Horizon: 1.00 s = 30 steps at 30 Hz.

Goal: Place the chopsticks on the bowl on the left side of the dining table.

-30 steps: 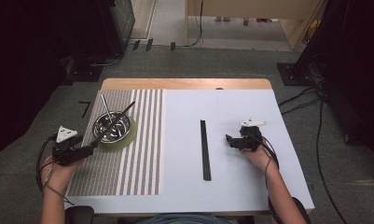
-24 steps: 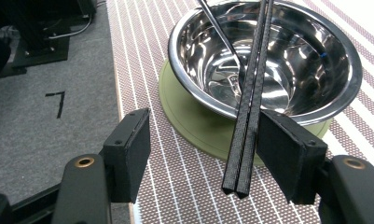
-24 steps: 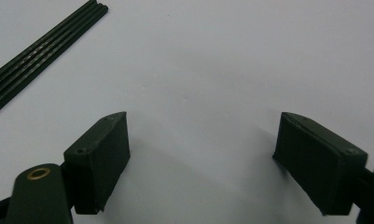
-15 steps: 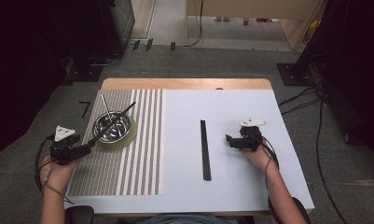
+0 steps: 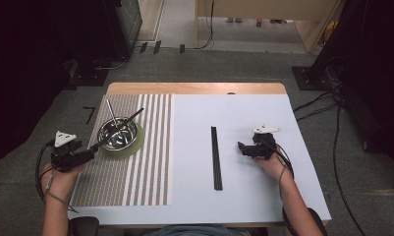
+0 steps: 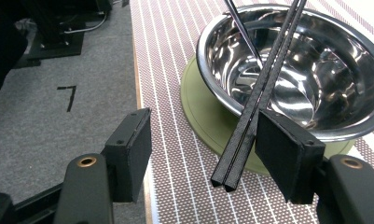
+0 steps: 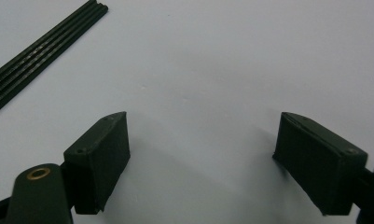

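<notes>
A steel bowl [image 5: 118,135] [image 6: 315,84] sits on a round green coaster [image 5: 135,146] [image 6: 198,107] on the striped placemat [image 5: 145,162]. A pair of black chopsticks [image 5: 130,117] [image 6: 264,79] leans across the bowl's rim beside a thin metal utensil handle [image 5: 111,110] [image 6: 243,30]. My left gripper [image 5: 89,155] [image 6: 203,126] is open at the mat's left edge. The chopsticks' near ends lie between its jaws, against the right pad and well apart from the left pad. My right gripper [image 5: 241,147] [image 7: 201,126] rests open on the white table with nothing between its jaws.
A second pair of black chopsticks [image 5: 215,157] [image 7: 40,51] lies straight on the white table top [image 5: 258,196], just left of my right gripper. A wooden strip [image 5: 194,88] runs along the table's far edge. Cables and dark stands are on the floor around it.
</notes>
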Tool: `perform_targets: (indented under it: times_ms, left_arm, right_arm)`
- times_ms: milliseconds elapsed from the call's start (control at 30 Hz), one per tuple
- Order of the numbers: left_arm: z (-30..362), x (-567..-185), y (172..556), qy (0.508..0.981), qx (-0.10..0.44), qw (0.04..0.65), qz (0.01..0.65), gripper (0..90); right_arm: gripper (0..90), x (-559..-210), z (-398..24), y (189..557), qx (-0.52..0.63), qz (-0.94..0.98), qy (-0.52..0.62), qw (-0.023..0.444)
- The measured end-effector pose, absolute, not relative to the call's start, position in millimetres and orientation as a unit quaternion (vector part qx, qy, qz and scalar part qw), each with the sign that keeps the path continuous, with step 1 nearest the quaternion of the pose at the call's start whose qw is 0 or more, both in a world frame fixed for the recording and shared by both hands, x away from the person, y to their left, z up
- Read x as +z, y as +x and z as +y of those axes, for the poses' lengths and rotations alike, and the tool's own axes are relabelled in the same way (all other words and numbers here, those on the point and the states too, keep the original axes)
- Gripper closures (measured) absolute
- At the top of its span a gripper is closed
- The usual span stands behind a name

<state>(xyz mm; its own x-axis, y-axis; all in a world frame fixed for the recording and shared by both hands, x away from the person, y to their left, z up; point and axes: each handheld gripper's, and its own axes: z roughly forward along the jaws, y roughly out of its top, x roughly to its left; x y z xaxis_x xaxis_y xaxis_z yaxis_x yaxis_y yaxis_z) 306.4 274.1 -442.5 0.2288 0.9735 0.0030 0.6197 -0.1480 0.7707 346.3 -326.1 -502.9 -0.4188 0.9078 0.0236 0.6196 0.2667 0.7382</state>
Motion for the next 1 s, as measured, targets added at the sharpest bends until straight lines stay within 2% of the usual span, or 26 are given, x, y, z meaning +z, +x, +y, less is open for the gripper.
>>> perform_targets:
  times_ms: [467, 1000]
  left_arm:
    - [276, -443, 312, 0.699, 0.268, 0.335, 0.573, 37.1]
    - [281, -444, 321, 0.673, 0.275, 0.351, 0.591, 43.5]
  right_arm:
    - [17.5, -503, -326, 346, 0.346, 0.768, 0.497, 0.208]
    - [17.5, -503, -326, 346, 0.346, 0.768, 0.497, 0.208]
